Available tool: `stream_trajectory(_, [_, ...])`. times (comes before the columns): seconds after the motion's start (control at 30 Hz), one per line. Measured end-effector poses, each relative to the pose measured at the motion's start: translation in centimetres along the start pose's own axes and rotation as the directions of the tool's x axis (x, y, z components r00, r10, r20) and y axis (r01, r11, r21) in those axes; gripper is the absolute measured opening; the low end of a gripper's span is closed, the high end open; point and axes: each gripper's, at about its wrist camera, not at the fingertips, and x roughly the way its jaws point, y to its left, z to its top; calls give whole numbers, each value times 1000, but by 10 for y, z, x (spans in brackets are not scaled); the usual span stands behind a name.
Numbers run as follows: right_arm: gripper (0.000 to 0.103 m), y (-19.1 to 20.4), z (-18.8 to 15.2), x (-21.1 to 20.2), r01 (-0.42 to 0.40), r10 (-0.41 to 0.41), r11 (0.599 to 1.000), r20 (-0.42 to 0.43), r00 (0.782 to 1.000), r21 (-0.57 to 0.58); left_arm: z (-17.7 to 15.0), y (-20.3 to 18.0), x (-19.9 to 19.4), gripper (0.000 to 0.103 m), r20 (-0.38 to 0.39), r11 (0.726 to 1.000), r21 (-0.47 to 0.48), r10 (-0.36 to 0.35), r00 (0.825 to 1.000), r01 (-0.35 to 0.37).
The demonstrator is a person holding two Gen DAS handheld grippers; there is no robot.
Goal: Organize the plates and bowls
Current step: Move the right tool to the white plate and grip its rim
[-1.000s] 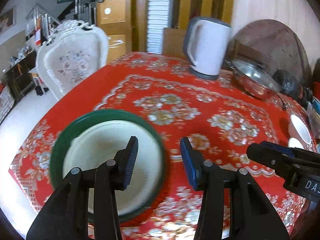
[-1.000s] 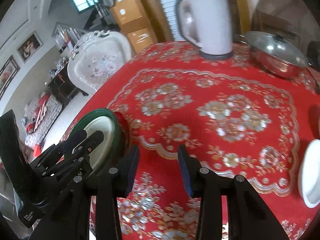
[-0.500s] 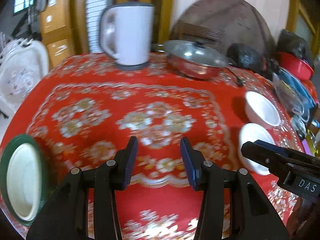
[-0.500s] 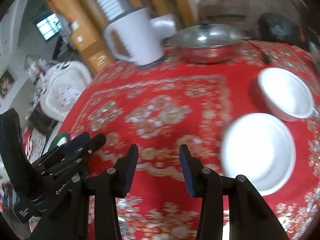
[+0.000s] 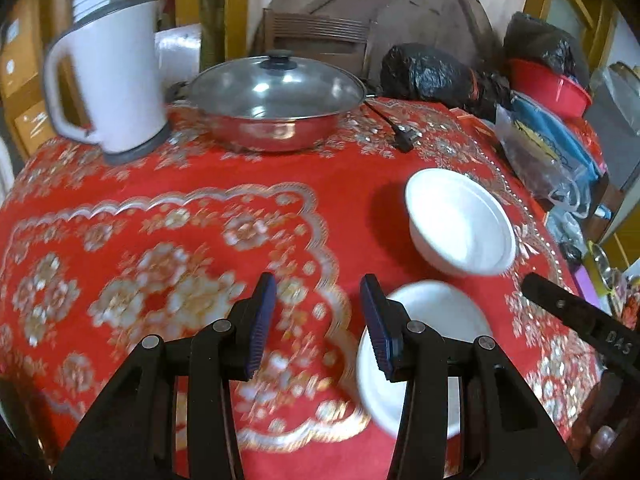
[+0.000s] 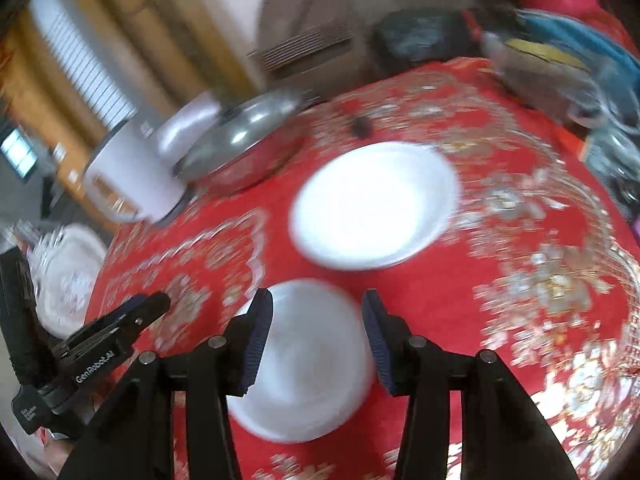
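Note:
Two white bowls stand on the red patterned tablecloth (image 5: 200, 184). The far bowl (image 5: 460, 220) also shows in the right wrist view (image 6: 372, 204). The near bowl (image 5: 436, 320) lies just right of my left gripper (image 5: 316, 320), which is open and empty above the cloth. In the right wrist view the near bowl (image 6: 308, 360) sits between and just beyond the fingers of my right gripper (image 6: 316, 336), which is open and empty. The right gripper's tip shows in the left wrist view (image 5: 576, 320). The left gripper shows in the right wrist view (image 6: 108, 332).
A white electric kettle (image 5: 108, 76) and a lidded steel pan (image 5: 272, 104) stand at the back of the table. A power plug (image 5: 404, 138) lies behind the far bowl. Black bags (image 5: 432, 72), a red basin (image 5: 548, 88) and plastic bags (image 5: 548, 148) crowd the right edge.
Both grippers have swung right, away from the green plate with the cream bowl, which has left view. The two white bowls now lie close in front. Both stay open.

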Motion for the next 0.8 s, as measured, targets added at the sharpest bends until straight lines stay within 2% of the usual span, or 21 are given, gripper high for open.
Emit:
stream_trajectory(0.2, [51, -41, 21, 12, 24, -27, 990, 16, 1000, 136, 29, -32, 40, 44, -47, 997, 38, -69, 997, 71])
stream_trajectory(0.47, [52, -62, 38, 42, 32, -31, 981, -11, 999, 190, 52, -66, 78, 44, -81, 988, 93, -119, 990, 126])
stream_trajectory(0.63, [52, -75, 39, 56, 29, -26, 979, -14, 1000, 204, 52, -80, 107, 44, -146, 985, 128, -99, 984, 118])
stream_trajectory(0.8, [51, -76, 39, 61, 46, -48, 987, 10, 999, 157, 46, -81, 123, 44, -177, 986, 130, -82, 981, 106])
